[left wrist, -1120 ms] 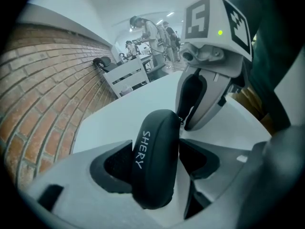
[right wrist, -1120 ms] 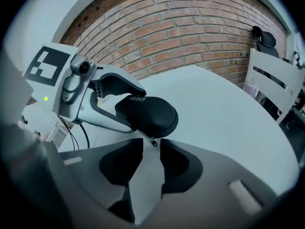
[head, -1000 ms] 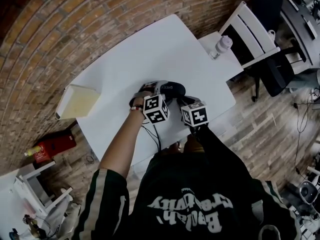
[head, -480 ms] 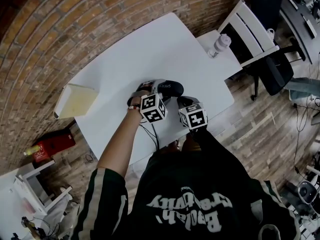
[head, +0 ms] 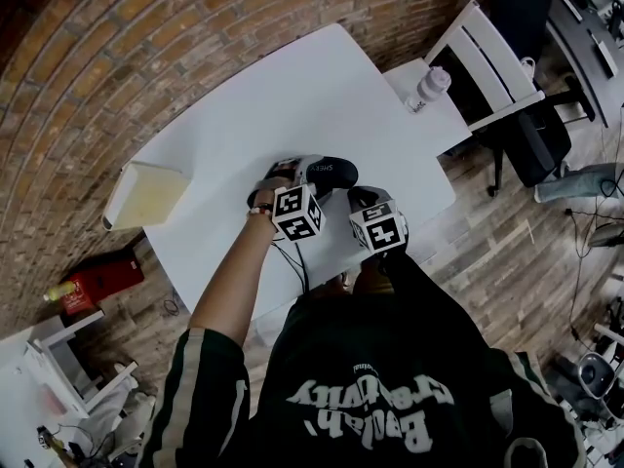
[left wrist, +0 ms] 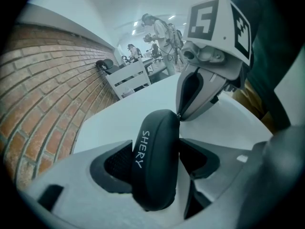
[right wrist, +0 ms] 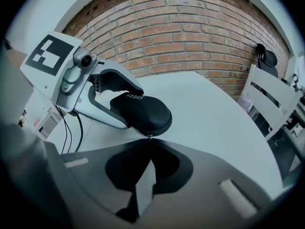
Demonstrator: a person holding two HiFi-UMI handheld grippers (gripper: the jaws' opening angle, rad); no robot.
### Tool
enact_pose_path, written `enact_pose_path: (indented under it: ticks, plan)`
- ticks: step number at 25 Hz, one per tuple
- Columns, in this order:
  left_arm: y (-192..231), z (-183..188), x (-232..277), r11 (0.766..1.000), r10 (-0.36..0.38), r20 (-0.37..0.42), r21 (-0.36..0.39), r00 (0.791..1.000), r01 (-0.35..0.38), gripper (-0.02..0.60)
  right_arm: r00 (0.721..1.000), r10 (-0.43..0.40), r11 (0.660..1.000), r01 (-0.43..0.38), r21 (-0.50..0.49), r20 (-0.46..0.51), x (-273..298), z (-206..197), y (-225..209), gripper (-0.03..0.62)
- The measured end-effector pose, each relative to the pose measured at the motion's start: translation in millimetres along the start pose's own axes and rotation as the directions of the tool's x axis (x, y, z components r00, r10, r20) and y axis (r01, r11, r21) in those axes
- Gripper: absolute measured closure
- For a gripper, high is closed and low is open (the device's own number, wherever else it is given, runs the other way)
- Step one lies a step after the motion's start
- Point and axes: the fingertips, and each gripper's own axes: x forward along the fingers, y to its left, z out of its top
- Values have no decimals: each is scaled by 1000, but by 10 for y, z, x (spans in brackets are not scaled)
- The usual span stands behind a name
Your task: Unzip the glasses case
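Glasses case [right wrist: 140, 112]: black, lying on the white counter [head: 244, 115] near its front edge. In the head view it's mostly hidden behind the marker cubes [head: 297, 213], and the zipper line isn't readable in any view. Left claw [left wrist: 155, 173] is clamped across the case, pads on both sides, which only its own view shows. Right claw [right wrist: 150, 138] is pressed together on a tiny metal zipper pull [right wrist: 150, 137] at the case's end, too small to see from the head. Both claws slant down; the left forearm [head: 239, 281] is bare and reaches in from the near edge.
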Motion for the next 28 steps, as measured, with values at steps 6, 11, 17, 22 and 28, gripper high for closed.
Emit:
enact_pose_path:
  ticks: [6,11,17,22,28]
  plan:
    - [-13,2,-1,1000,5,-3,15,1000,-5,276,1000,-3,1000,3,-30,-7,-27,-16,-54,580]
    - [-13,-5,-3,1000,9,-2,21,1000,-9,276,1000,-10,998,10,-59,-11,-27,-3,-106,580]
    - [-18,5,2,1000,13,-1,23,1000,-13,276,1000,-12,996,11,-84,-12,-39,17,-191,580]
    - [-27,10,1,999,9,0,31,1000,-9,278,1000,-9,992,6,-122,-18,-30,53,-253,580]
    - [-33,-1,-1,999,3,2,39,1000,-3,282,999,0,985,-5,-170,-32,-14,96,-295,580]
